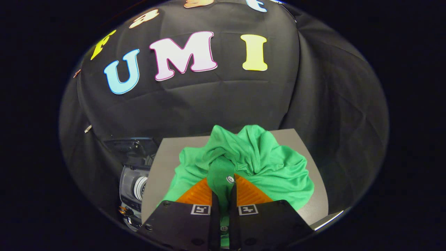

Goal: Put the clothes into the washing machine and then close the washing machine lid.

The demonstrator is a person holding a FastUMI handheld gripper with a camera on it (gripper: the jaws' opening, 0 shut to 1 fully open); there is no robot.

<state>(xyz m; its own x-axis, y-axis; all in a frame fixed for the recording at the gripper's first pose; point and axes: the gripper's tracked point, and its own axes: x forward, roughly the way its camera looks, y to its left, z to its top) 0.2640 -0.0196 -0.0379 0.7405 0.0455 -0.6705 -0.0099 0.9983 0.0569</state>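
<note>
A green shirt (264, 164) lies bunched up on a grey table (163, 164). My gripper (222, 188) is shut on a fold of the shirt, the button placket pinched between both fingers. A white button shows just at the fingertips. The rest of the cloth spreads ahead of and to both sides of the fingers. To the left of the table, lower down, stands the washing machine (134, 181), with its dark lid (130, 146) raised and its pale body and a round knob showing.
The table's right edge (322, 195) runs close beside the shirt. Black cloth walls stand behind the table and on both sides.
</note>
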